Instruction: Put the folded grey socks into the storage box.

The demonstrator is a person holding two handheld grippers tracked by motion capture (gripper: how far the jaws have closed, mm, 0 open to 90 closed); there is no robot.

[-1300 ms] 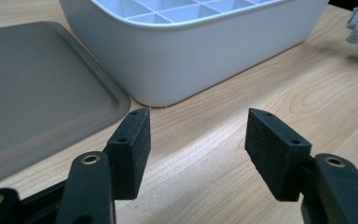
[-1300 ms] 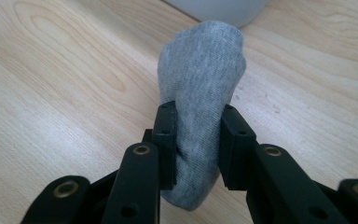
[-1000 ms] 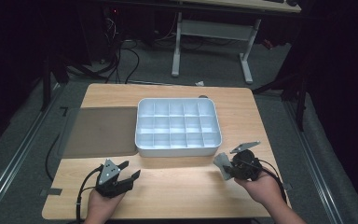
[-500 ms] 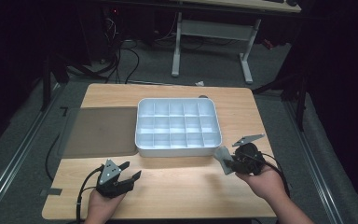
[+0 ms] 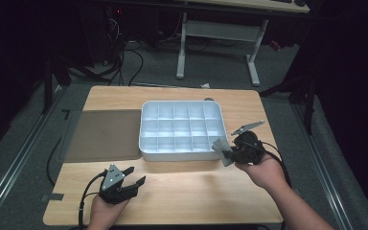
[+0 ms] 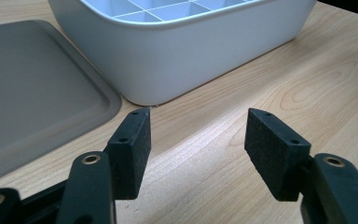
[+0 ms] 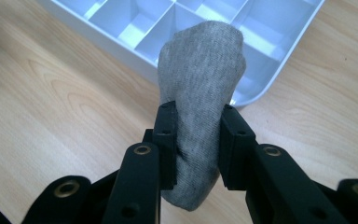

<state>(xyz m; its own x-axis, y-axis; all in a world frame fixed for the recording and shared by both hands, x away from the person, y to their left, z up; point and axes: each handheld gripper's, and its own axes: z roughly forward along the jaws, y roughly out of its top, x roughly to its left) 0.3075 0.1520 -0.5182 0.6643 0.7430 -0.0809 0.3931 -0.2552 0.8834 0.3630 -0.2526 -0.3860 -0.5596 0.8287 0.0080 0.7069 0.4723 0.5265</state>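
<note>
A white divided organiser tray (image 5: 143, 143) sits mid-table, its compartments bare. My right gripper (image 5: 226, 154) hovers at the tray's near right corner, shut on a folded grey sock (image 5: 220, 148). In the right gripper view the grey sock (image 7: 200, 70) stands up between the jaws, with the tray's corner (image 7: 279, 56) behind it. My left gripper (image 5: 133, 179) rests low near the table's front left, open with nothing between its fingers. The left gripper view shows the tray's near wall (image 6: 200, 51) just ahead of the open gripper (image 6: 196, 135).
A grey flat lid (image 5: 103, 134) lies left of the tray, touching it; the lid (image 6: 32, 88) also appears in the left gripper view. The wooden table (image 5: 191, 191) has free room along its front. Cables and a desk frame (image 5: 218, 36) stand on the floor beyond.
My right gripper with the sock has shifted slightly forward and toward the tray's right corner. The left gripper has stayed in place.
</note>
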